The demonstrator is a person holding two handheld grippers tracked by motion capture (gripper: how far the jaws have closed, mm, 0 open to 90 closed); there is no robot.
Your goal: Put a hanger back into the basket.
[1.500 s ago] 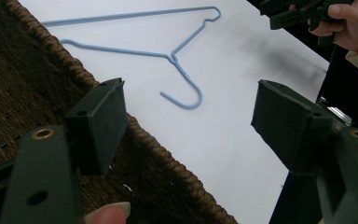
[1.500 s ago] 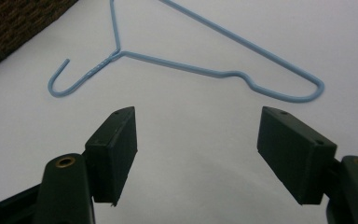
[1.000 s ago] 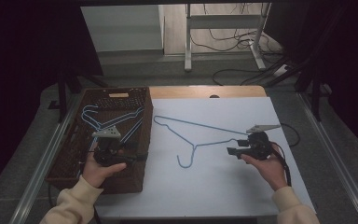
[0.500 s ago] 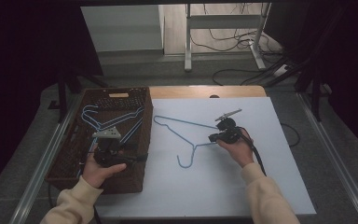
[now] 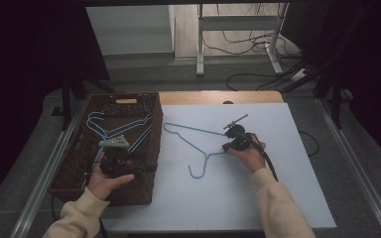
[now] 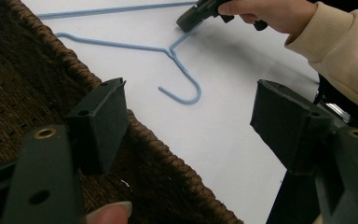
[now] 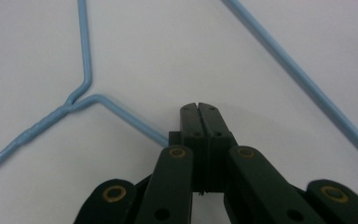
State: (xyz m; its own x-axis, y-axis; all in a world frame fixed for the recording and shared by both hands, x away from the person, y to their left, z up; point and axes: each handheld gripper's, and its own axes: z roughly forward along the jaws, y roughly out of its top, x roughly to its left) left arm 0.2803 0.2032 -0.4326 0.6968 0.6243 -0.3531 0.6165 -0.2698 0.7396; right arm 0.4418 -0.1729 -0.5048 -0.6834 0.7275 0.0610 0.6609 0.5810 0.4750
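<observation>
Black jaws of the right gripper have just been closing and now meet on the blue wire hanger, pinching its shoulder wire near the twisted neck. We note the hanger lying flat on the white table, hook toward us. Left gripper hangs over the wicker basket, jaws wide apart, nothing between them. More blue hangers lie inside.

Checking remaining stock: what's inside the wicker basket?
Inside the wicker basket, blue wire hangers lie flat; their count is unclear as they overlap. The left tongs, open, and the hand cover part of the basket floor. One more hanger lies outside.
</observation>
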